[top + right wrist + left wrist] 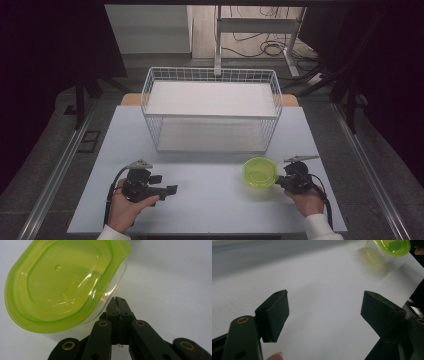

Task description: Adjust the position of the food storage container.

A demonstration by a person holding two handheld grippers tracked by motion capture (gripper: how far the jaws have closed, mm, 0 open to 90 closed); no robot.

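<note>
The right gripper [285,181], jaws pressed together and empty, touches the lidded green container [260,172] in front of the wire basket [212,111]; it should open first. The left gripper [167,190] rests open.

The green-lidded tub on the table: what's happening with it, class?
A person holds a gripper in each hand. The right gripper sits against the clear tub with a green lid, jaws pressed together beside its wall, seemingly holding nothing. The left gripper rests open over bare table. A white wire basket stands behind.
</note>
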